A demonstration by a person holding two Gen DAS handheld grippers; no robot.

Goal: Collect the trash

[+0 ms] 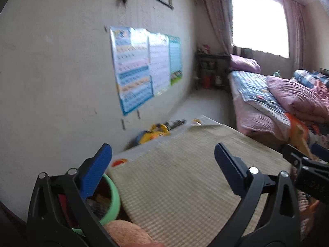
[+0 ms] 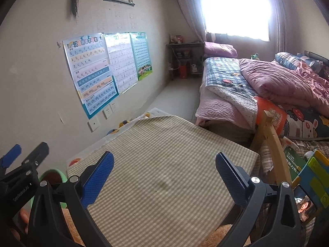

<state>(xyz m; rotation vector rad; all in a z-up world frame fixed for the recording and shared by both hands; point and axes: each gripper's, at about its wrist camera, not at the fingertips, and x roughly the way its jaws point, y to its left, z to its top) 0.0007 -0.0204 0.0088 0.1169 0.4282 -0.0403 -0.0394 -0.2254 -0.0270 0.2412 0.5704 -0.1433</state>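
My left gripper (image 1: 162,170) is open and empty, held above a checked beige mat (image 1: 185,175). A green bin (image 1: 112,201) holding dark scraps sits below its left finger, against the wall. My right gripper (image 2: 164,177) is open and empty above the same mat (image 2: 164,164). The green bin (image 2: 55,178) shows at the lower left of the right wrist view, behind the left gripper (image 2: 12,160). The right gripper shows at the right edge of the left wrist view (image 1: 304,160). No loose trash shows on the mat.
A white wall with posters (image 2: 98,68) runs along the left. Yellow toys (image 1: 154,133) lie by the wall beyond the mat. A bed with pink quilts (image 2: 277,84) stands to the right. A wooden rail (image 2: 271,140) and books (image 2: 308,173) are at right.
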